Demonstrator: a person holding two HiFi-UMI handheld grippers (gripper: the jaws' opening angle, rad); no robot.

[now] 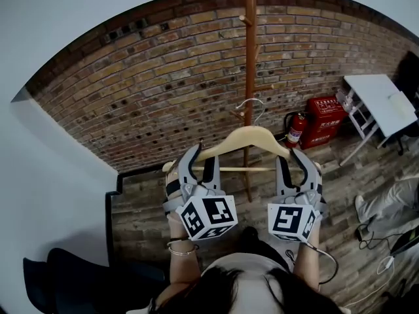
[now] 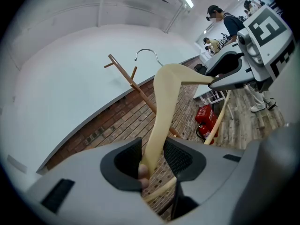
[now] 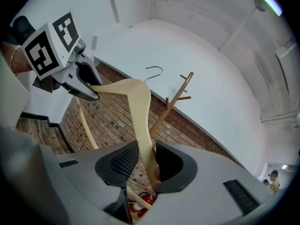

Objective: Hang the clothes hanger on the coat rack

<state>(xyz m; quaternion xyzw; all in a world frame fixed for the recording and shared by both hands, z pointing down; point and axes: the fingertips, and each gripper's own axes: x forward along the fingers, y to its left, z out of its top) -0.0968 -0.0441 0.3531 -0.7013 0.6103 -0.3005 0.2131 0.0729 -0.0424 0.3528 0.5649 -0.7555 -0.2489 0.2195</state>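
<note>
A pale wooden clothes hanger (image 1: 245, 136) with a metal hook (image 1: 253, 106) is held level in front of the wooden coat rack (image 1: 250, 51), its hook close beside a low peg. My left gripper (image 1: 198, 163) is shut on the hanger's left end and my right gripper (image 1: 296, 165) on its right end. In the left gripper view the hanger arm (image 2: 161, 111) runs up from between the pads of the left gripper (image 2: 152, 161) toward the rack (image 2: 136, 90). In the right gripper view the hanger (image 3: 140, 107) rises from the right gripper (image 3: 146, 165), with the hook (image 3: 154, 71) left of the rack (image 3: 176, 100).
The rack stands by a brick wall (image 1: 150, 77). A red fire extinguisher (image 1: 294, 129) and red box (image 1: 325, 120) sit at the wall's foot to the right. A white table (image 1: 380, 103) is further right. Someone's legs (image 1: 386, 205) and cables lie on the wooden floor.
</note>
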